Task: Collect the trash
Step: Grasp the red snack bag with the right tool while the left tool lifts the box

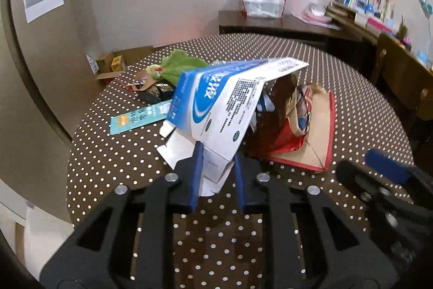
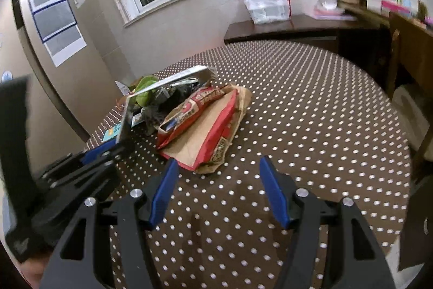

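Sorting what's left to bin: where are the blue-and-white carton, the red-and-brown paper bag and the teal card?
carton (image 1: 216, 99): left wrist view, its printed side.
paper bag (image 2: 205, 134): right wrist view, its red face.
teal card (image 1: 135, 119): left wrist view, its middle.

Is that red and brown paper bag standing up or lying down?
Lying down. The paper bag rests on its side on the dotted table, its open mouth showing scraps inside.

The left gripper (image 1: 216, 167) tilts downward with its 2 blue fingers (image 1: 195, 175) pinched on the lower flap of a flattened blue and white carton (image 1: 224, 102), while the right gripper (image 2: 217, 191), also tilted downward, holds its 2 fingers well apart with nothing between them.
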Motion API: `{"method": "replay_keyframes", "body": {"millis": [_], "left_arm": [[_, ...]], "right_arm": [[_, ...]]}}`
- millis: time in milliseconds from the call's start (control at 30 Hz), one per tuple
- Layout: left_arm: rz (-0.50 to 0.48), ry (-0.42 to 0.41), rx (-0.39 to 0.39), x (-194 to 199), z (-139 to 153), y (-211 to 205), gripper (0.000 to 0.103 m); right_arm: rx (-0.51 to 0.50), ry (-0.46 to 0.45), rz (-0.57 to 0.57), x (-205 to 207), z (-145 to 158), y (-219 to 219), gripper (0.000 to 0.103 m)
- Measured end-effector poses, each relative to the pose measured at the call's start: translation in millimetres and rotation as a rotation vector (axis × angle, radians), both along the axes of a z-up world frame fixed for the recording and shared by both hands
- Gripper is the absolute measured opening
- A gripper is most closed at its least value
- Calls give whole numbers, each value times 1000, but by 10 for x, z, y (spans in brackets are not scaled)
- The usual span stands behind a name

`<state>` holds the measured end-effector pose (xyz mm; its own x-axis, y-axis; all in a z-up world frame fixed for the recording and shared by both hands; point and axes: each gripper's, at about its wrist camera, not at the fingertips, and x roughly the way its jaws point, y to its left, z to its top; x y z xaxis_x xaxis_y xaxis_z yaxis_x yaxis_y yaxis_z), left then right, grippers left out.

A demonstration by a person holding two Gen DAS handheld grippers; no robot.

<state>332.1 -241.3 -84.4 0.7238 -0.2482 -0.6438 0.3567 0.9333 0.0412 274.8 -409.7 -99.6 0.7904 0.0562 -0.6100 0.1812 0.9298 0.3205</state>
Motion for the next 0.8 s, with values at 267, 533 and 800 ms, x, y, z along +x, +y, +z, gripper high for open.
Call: {"method": "replay_keyframes", "body": {"millis": [267,533,800], "left_arm": [[-18,21,-108,0,34,172,19],[-30,24,-134,12,14,185,19],[-44,24,-260,-85,143,420,16]], "right_arm": [[99,69,-4,388,-128,-31,62],[89,71,44,561,-74,55,37],[-69,-53,5,223,199,294,35]]}}
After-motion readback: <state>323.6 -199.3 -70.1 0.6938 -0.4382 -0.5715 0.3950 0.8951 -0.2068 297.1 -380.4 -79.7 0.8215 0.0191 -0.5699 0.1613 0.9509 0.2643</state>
